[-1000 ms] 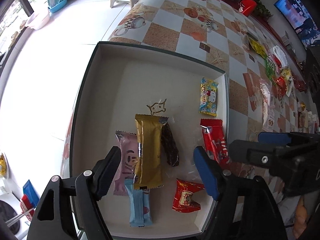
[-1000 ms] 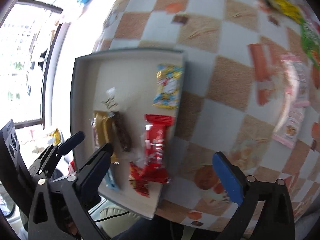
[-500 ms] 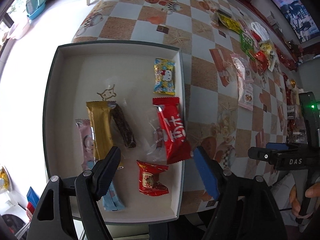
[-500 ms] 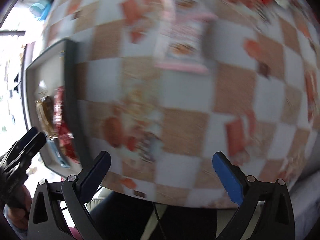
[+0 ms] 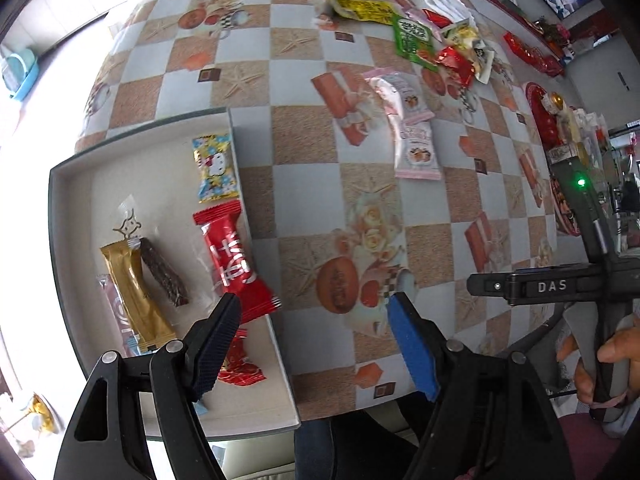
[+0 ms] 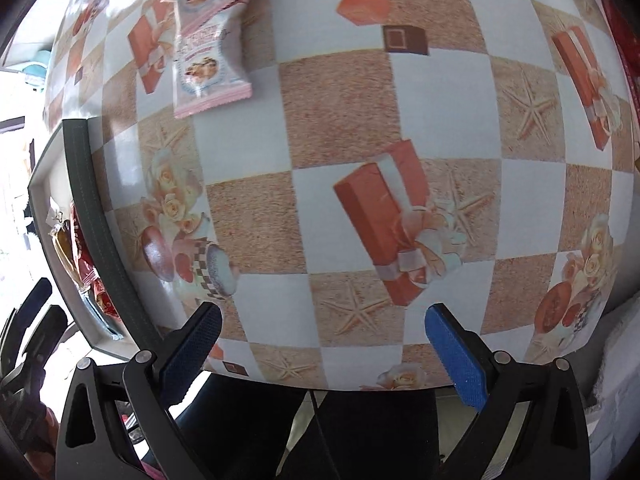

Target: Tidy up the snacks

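A grey-rimmed tray (image 5: 70, 168) at the table's left front holds several snacks: a red packet (image 5: 232, 264), a yellow cartoon packet (image 5: 214, 168), a gold bar (image 5: 134, 288), a dark brown bar (image 5: 164, 272) and a small red packet (image 5: 238, 364). My left gripper (image 5: 312, 348) is open and empty above the tray's right rim. My right gripper (image 6: 320, 352) is open and empty over the table's front edge, right of the tray (image 6: 86, 200). A pink-white snack strip (image 5: 408, 124) lies on the table; it also shows in the right wrist view (image 6: 208, 40).
A pile of loose snacks lies at the far right, among them a green packet (image 5: 414, 38) and a yellow packet (image 5: 366, 8). The checkered tablecloth (image 6: 360, 120) covers the table. The right gripper's body (image 5: 560, 284) shows at the right.
Both grippers have swung right, away from the tray's middle. The right wrist view has left the tray and now looks at the checkered cloth. Both grippers stay open.
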`<action>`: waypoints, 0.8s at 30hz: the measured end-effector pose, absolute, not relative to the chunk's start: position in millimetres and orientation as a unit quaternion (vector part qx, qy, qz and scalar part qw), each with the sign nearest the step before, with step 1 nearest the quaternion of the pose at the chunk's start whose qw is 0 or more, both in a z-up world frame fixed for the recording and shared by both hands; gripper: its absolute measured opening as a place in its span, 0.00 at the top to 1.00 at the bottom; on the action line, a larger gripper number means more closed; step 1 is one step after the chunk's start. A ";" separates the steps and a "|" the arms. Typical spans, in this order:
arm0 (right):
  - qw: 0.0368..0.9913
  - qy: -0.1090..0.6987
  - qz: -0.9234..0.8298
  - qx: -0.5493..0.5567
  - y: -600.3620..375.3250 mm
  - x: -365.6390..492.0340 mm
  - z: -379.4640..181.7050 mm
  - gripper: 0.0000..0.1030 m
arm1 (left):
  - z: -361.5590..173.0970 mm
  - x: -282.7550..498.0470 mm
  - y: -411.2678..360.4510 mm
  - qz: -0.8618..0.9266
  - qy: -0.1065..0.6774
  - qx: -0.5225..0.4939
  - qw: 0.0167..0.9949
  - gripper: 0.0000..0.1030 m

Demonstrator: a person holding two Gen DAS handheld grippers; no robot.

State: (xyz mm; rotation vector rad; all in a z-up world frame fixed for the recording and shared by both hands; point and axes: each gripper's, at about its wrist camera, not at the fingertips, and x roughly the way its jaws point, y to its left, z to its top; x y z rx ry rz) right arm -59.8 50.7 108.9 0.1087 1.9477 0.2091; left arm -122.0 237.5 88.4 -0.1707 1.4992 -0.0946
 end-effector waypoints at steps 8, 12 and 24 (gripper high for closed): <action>0.551 0.830 0.080 0.036 29.3 -60.9 84.9 0.01 | 102.6 -120.9 224.3 -0.034 0.681 -0.055 0.730 0.24; 0.553 0.829 0.085 -0.016 28.9 -66.2 71.1 0.01 | 106.3 -122.8 219.9 -0.026 0.684 -0.043 0.728 0.24; 0.564 0.817 0.102 -0.069 50.3 -66.4 60.7 0.01 | 112.2 -115.5 205.9 -0.018 0.689 -0.005 0.725 0.24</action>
